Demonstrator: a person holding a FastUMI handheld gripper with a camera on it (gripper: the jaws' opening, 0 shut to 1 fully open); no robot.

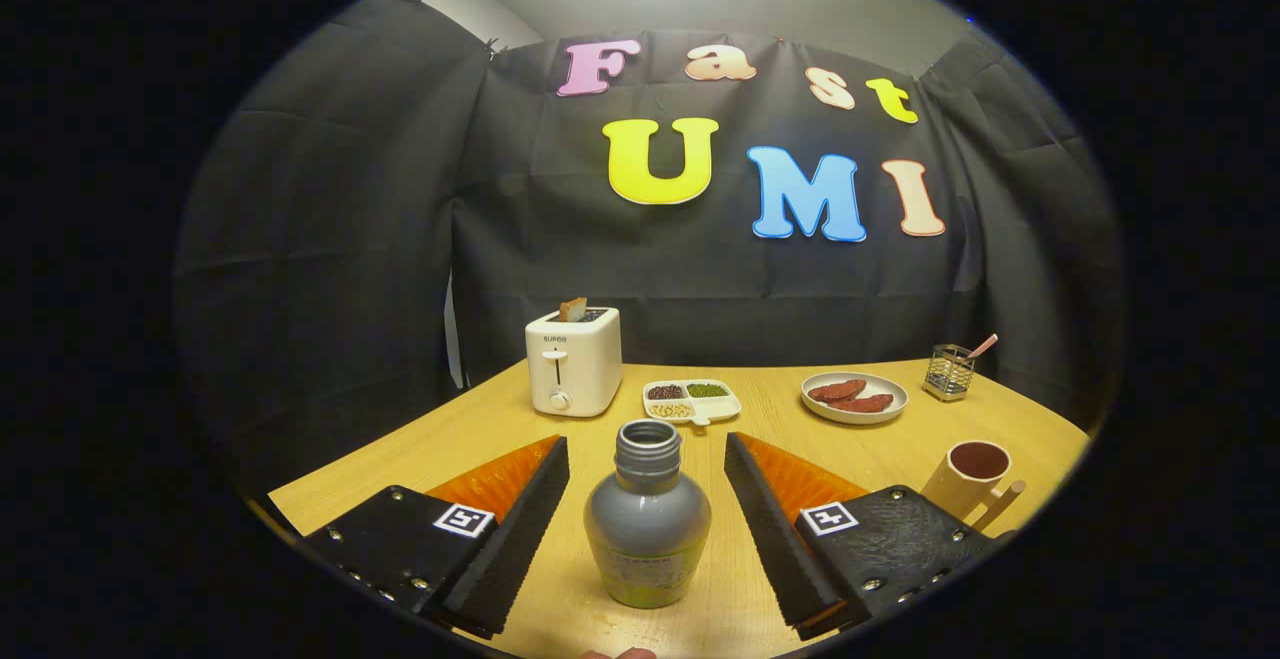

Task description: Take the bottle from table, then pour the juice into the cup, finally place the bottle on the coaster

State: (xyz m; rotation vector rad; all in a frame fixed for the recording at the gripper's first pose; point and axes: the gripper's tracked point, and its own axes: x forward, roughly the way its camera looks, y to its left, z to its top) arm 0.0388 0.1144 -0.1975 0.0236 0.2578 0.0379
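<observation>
Tongs [648, 459] spread wide, uncapped grey bottle [648, 524] upright between them, untouched

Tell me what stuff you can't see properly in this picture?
- Bottle, between the open gripper fingers, gripper view: grey sides hide how much juice is inside; its label is too small to make out.
- Coaster: I cannot pick one out on the table.
- Cup, beyond the right finger: the finger covers its base.
- Toaster: only the tip of the toast pokes out.
- Wire holder: too small to tell what stands in it.
</observation>
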